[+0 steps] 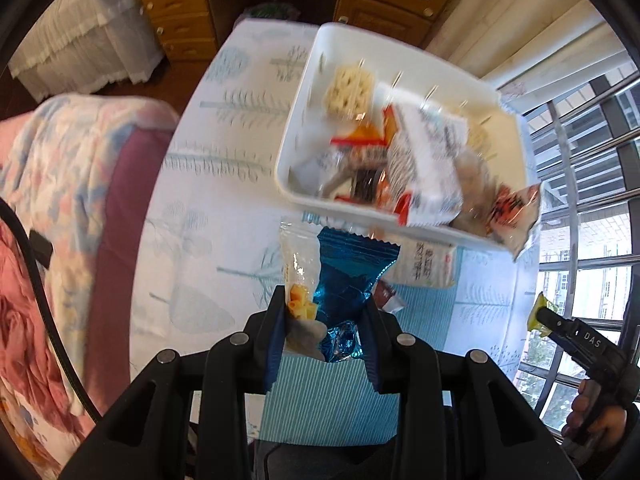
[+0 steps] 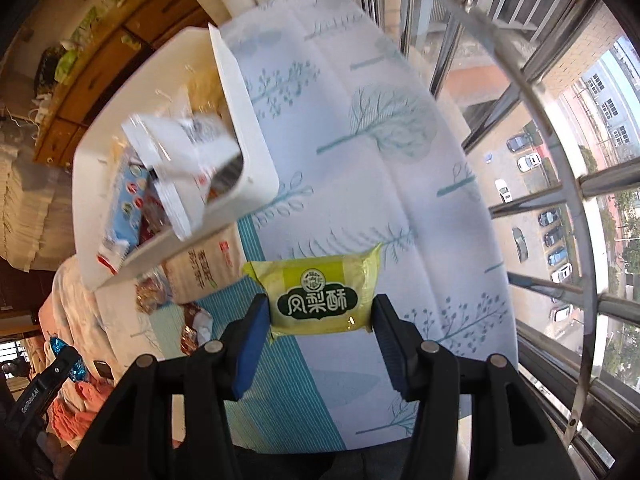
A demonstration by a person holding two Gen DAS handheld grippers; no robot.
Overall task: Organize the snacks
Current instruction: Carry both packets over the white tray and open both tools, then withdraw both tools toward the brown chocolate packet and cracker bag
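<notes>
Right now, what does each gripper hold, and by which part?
Left gripper: blue foil packet and clear snack packet, pinched at their near ends. Right gripper: yellow pastry packet, clamped across its two short ends.

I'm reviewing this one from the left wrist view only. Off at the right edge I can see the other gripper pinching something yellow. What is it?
Observer: A yellow packet with a green label, shut between the right gripper fingers.
Operator: My left gripper holds a blue foil packet and a clear one. What lies beside the white bin on that far side?
Observer: Bare tree-print tablecloth up to the window bars; no snacks lie there.
Operator: Anything in the bin I can't make out?
Observer: A light blue packet with round pictures, against the near wall.
</notes>
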